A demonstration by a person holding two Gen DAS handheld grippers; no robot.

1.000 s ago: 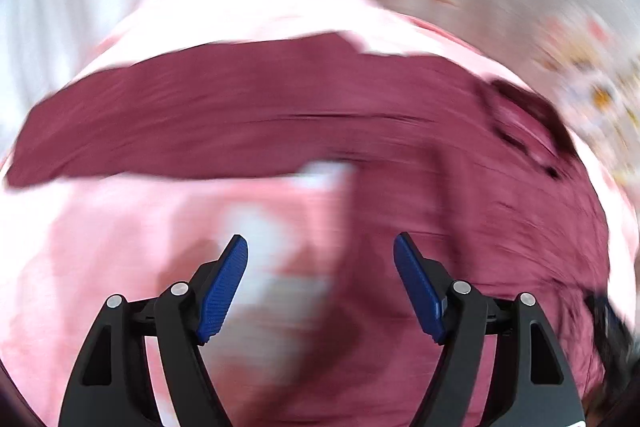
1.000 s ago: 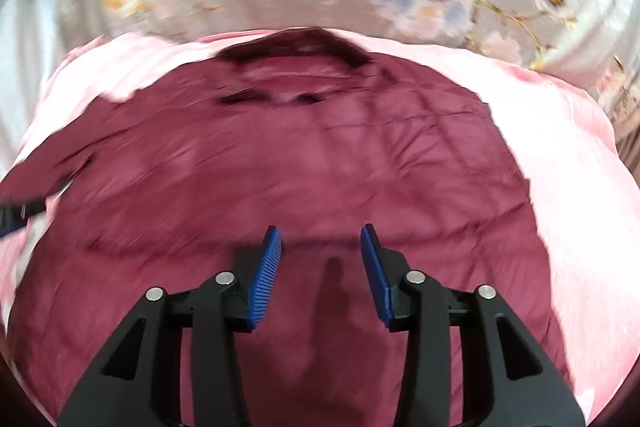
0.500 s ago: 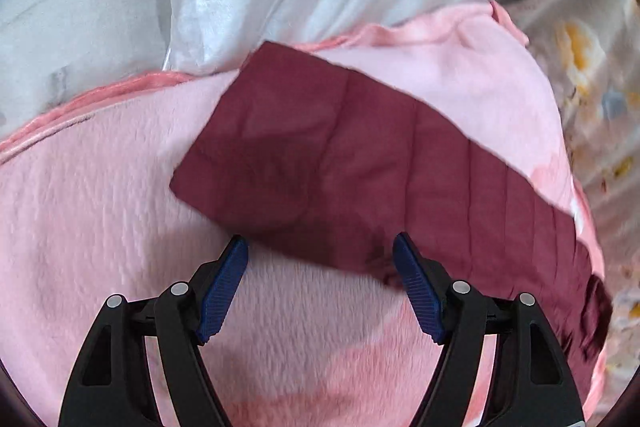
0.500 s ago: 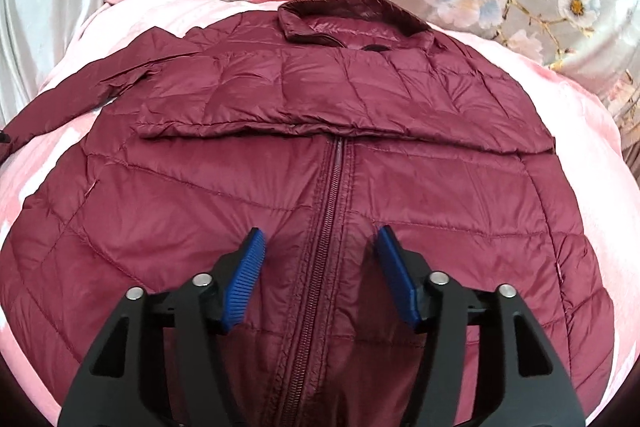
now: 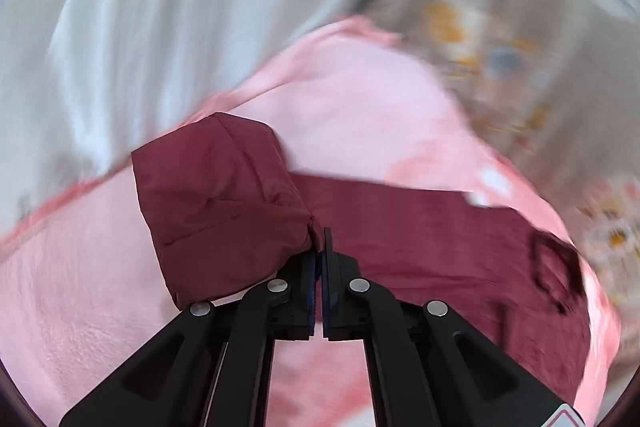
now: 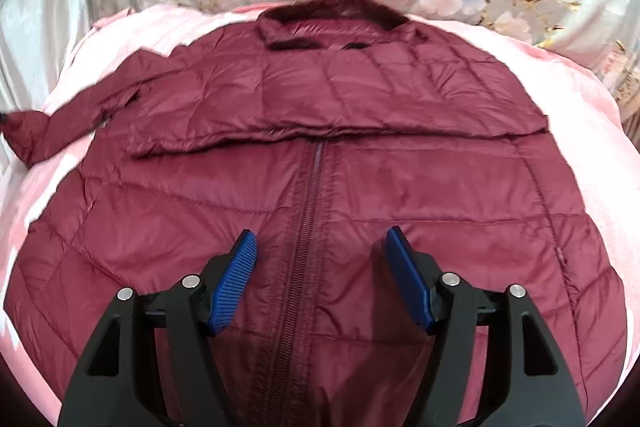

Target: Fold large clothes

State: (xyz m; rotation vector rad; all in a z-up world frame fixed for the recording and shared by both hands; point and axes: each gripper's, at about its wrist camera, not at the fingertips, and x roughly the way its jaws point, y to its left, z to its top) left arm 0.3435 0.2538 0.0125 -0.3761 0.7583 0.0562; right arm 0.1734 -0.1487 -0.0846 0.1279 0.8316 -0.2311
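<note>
Jacket [image 6: 320, 167] flat on pink blanket [image 6: 580, 99], left gripper [image 5: 319, 263] clenched on sleeve cuff [image 5: 216, 203] at 9 o'clock, right gripper [image 6: 320, 279] released over zipper; carry cuff across chest, keep tension low.

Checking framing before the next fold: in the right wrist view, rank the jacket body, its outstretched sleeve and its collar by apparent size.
1. Jacket body, filling most of the view.
2. Outstretched sleeve, at the left.
3. Collar, though it lies farthest from the camera, so it may look smaller than it is.
</note>
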